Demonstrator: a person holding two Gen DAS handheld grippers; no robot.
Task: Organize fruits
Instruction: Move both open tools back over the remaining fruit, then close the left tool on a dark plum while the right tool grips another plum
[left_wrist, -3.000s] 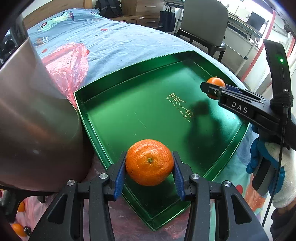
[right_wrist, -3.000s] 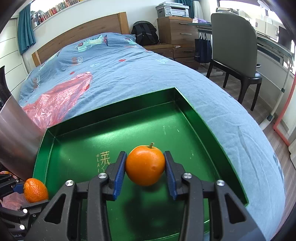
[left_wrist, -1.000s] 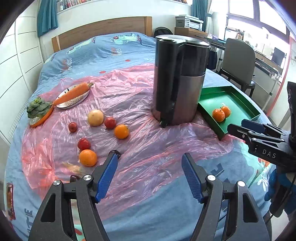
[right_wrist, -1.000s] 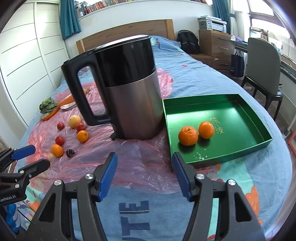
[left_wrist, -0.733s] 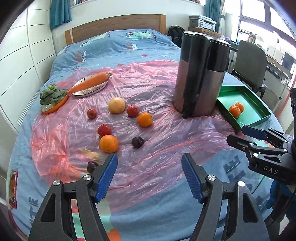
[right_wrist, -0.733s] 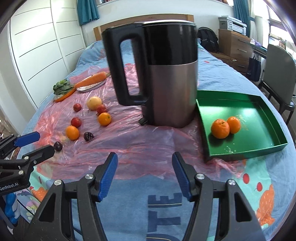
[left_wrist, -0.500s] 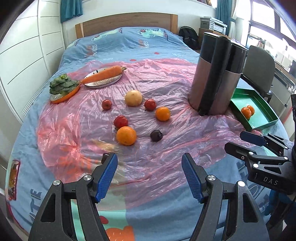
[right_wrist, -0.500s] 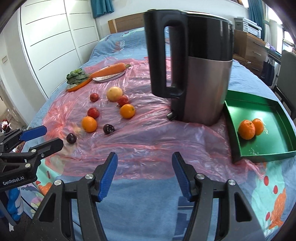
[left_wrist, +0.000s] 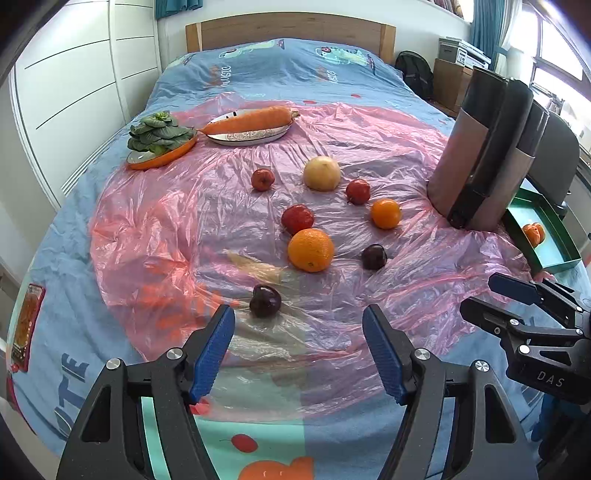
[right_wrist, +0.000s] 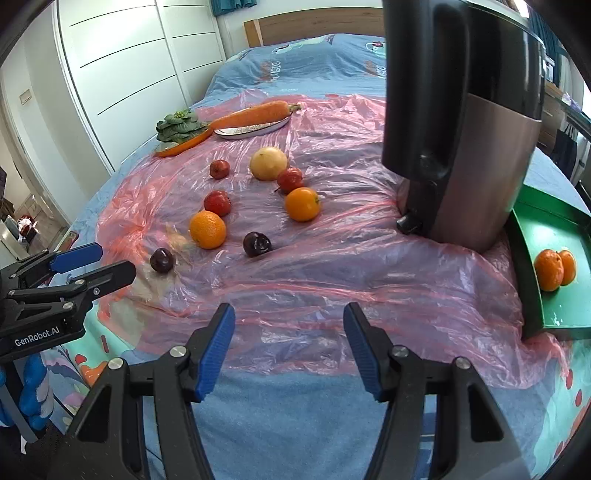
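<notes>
A: Both sets of jaws stand apart, nothing between them. Left gripper (left_wrist: 297, 349) hangs over the near edge of the pink plastic sheet (left_wrist: 388, 295); right gripper (right_wrist: 288, 343) likewise, over its near hem.

B: Fruit relative to the jaws?

A: Dark plum (left_wrist: 265, 301) just beyond the left jaw tip, slightly inside the gap line. Large orange (left_wrist: 311, 249) farther out, roughly centred ahead of the left gripper. Second dark plum (right_wrist: 257, 244) ahead of the right gripper, a little toward its left jaw. Smaller orange (right_wrist: 302, 204) beyond that. Green tray (right_wrist: 532, 295), with two mandarins (right_wrist: 554, 268) in it, lies well off past the right jaw, behind the kettle (right_wrist: 465, 122).

B: Risks?

A: Likely three. Round fruit on slick, wrinkled film: a nudge from one pad could send it rolling. Closing low could pinch the sheet and drag its neighbours. The kettle stands between fruit and tray, so a carry could clip it.

B: Orientation?

A: Near plum shows a dimple facing up, toward the camera; no real long axis, near-spherical. The large orange shows a small mark low on its near face. Approach angle hardly matters, I judge.
</notes>
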